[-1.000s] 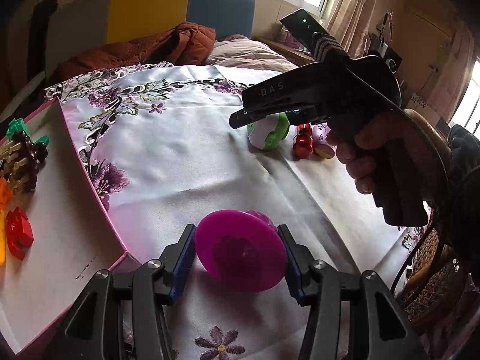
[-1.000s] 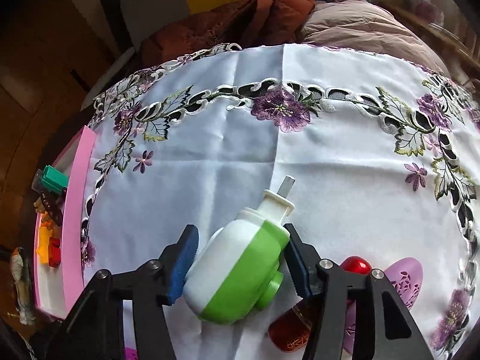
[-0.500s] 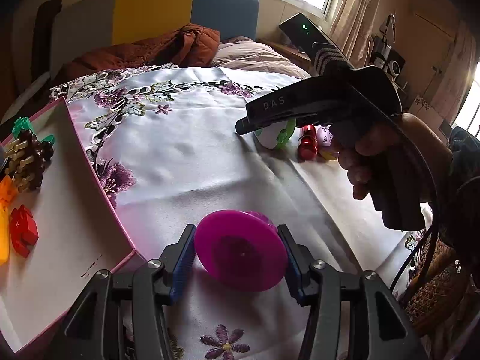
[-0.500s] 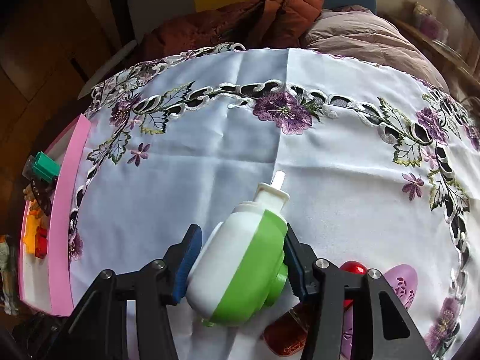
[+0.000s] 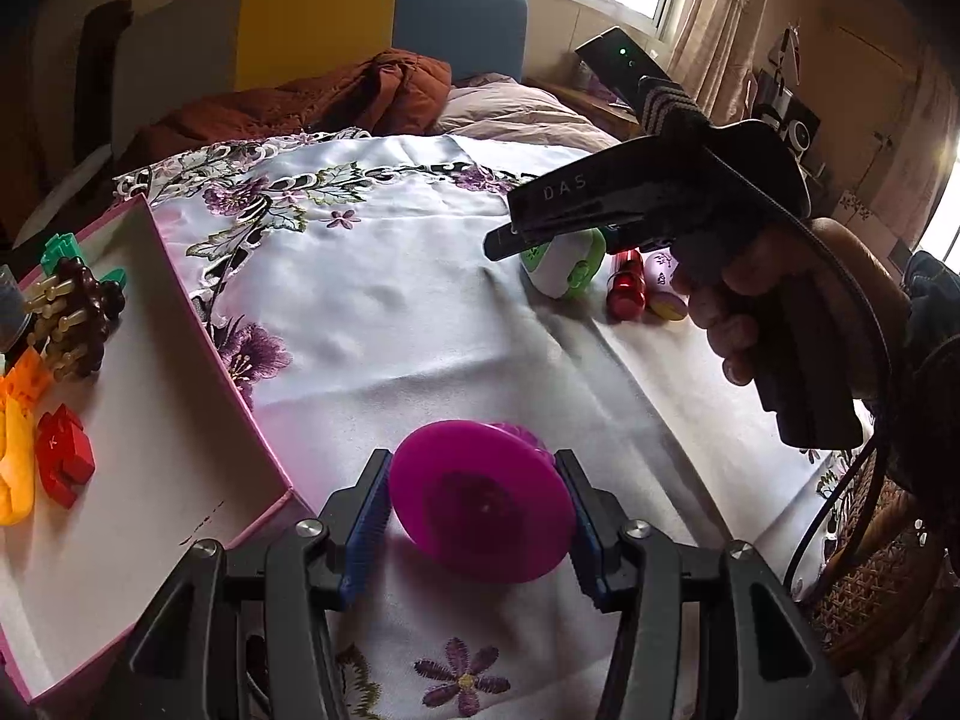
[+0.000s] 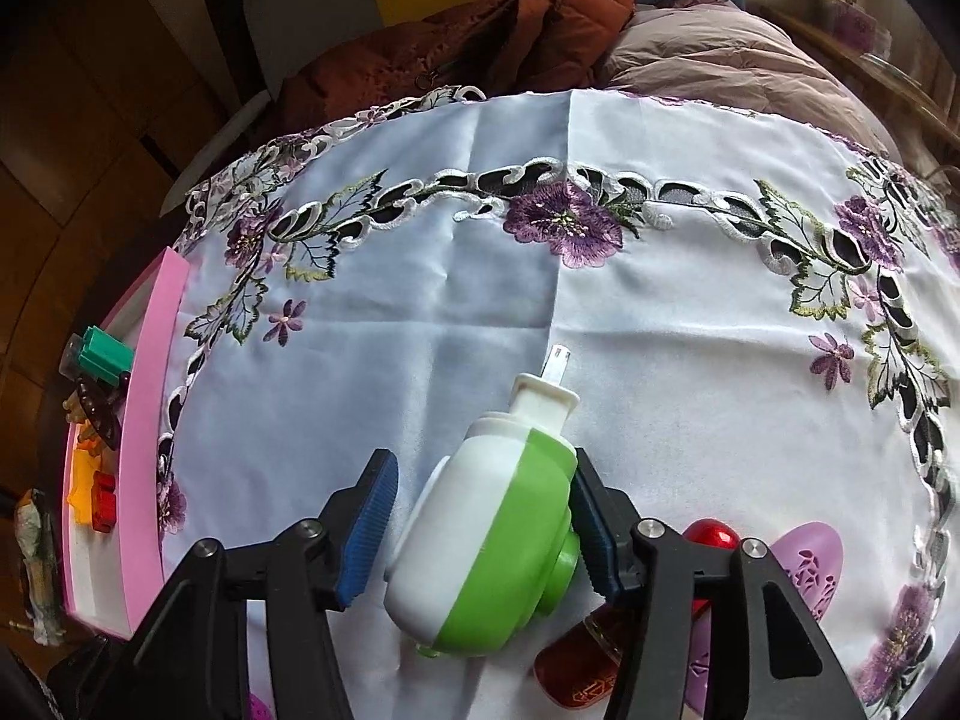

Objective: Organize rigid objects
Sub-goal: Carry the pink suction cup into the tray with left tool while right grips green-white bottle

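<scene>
Nearest, the left gripper (image 5: 477, 510) clasps a magenta disc (image 5: 480, 501) just beside the pink box (image 5: 264, 438)'s corner. Further out the right gripper (image 6: 480, 531) has just been closing around the white-and-green plug-in device (image 6: 486, 540); only its right pad touches, so the grasp looks unfinished. Next, probably: pinch fully, lift clear of the red bottle (image 6: 705, 534), carry both boxward.

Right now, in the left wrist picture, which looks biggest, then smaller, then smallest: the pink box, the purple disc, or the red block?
1. Pink box, biggest.
2. Purple disc, though it sits very near the camera, so it may look bigger than it is.
3. Red block, smallest.
</scene>
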A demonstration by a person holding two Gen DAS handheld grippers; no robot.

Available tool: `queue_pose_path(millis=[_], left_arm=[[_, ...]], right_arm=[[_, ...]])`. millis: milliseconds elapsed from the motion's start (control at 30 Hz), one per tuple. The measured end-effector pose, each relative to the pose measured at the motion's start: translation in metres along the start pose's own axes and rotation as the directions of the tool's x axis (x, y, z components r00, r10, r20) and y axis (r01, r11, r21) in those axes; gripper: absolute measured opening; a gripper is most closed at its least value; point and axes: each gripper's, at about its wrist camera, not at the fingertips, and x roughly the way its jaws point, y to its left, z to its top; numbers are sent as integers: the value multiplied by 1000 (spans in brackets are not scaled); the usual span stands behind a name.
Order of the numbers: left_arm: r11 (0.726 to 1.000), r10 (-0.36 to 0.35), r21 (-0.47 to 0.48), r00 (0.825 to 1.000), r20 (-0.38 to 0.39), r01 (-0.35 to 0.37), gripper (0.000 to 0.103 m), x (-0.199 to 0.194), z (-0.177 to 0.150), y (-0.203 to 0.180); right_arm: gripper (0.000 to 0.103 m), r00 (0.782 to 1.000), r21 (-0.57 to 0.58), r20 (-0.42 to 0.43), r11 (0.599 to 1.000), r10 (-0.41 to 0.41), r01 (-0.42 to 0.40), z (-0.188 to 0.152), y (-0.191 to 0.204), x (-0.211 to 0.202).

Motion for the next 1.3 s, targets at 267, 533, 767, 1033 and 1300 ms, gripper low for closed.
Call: queue_pose_path(millis=[267, 533, 767, 1033, 1300], left_arm=[[1000, -7, 1, 1000, 13, 7, 53, -6, 1, -3], [999, -46, -15, 998, 52, 46, 53, -29, 9, -2], [995, -38, -91, 991, 127, 50, 53, -67, 21, 24], [945, 85, -324, 986, 141, -35, 53, -97, 8, 108], [881, 214, -440, 976, 44, -173, 53, -95, -26, 164]], right_arm=[[51, 1000, -38, -5, 999, -20, 20, -2, 2, 2], [51, 999, -92, -2, 994, -55, 54, -5, 8, 3], [51, 997, -123, 6, 989, -77, 77, -6, 10, 3], [50, 996, -133, 9, 987, -87, 87, -6, 11, 3], [50, 996, -140, 9, 986, -92, 93, -6, 11, 3]])
